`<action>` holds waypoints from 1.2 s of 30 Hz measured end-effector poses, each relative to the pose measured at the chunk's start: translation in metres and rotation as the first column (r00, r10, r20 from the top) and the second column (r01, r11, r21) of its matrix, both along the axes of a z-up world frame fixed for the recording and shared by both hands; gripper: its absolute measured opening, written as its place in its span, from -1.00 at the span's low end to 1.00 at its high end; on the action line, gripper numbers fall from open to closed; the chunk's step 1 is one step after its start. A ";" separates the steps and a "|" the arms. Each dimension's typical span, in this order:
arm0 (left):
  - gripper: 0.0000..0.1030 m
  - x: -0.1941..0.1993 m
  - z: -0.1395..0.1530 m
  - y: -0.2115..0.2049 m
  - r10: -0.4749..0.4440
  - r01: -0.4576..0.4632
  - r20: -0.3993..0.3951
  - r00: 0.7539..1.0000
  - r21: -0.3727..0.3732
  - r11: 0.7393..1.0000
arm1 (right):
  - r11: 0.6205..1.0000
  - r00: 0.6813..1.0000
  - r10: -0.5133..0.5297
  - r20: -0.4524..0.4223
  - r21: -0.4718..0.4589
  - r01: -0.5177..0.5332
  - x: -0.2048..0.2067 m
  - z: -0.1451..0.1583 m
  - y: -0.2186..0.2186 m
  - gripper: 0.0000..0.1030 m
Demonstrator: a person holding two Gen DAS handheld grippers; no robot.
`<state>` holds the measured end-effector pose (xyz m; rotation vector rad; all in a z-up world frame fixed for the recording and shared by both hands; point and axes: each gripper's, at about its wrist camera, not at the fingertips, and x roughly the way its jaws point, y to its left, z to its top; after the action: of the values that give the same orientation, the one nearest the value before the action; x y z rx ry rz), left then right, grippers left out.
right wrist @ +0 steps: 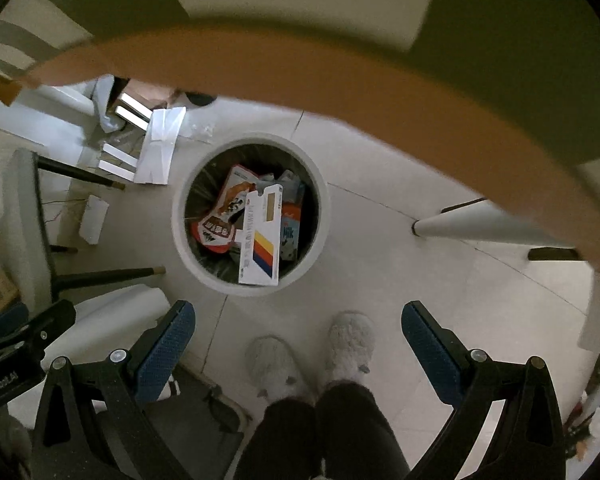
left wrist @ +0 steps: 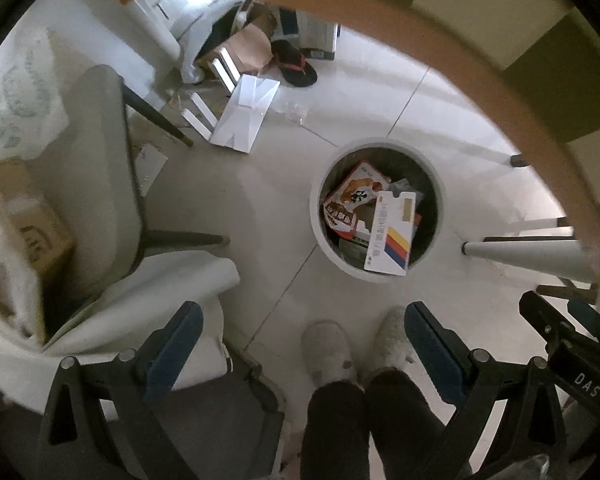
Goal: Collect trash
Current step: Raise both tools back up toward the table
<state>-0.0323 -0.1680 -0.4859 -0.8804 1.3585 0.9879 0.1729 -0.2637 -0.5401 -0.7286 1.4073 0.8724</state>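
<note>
We held both grippers above the floor, looking down. The left gripper (left wrist: 304, 344) had its fingers spread wide with nothing between them; the right gripper (right wrist: 298, 344) likewise, fingers wide apart and bare. Ahead of the right fingers, roughly centred between them, stood the round white trash bin (right wrist: 180, 236); from the left wrist view it sat ahead and toward the right finger (left wrist: 316, 216). Topmost in it lay a white carton with red, yellow and blue stripes (right wrist: 260, 240), long axis running away from the fingers, striped end nearest us. Beside it, a red snack bag (right wrist: 220, 224). Our slippers (right wrist: 348, 344) showed between the fingers.
</note>
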 end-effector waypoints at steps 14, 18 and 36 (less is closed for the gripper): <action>1.00 -0.001 0.157 -0.020 -0.044 0.040 0.067 0.997 0.060 0.997 | 0.997 0.999 0.035 -0.024 0.069 -0.033 -0.016 0.172 -0.018 1.00; 1.00 0.003 0.207 -0.021 -0.065 0.058 0.066 0.996 0.101 0.993 | 0.995 0.999 0.027 -0.028 0.095 -0.024 -0.015 0.225 -0.022 1.00; 1.00 0.160 0.320 0.125 -0.104 0.072 0.093 0.990 0.297 0.952 | 0.938 0.984 -0.180 -0.009 0.298 0.175 0.157 0.405 0.087 1.00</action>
<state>0.1275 -0.0427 -0.1657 -0.6343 1.1147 1.0261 0.3302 -0.1769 -0.1349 -0.3723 1.2673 0.9072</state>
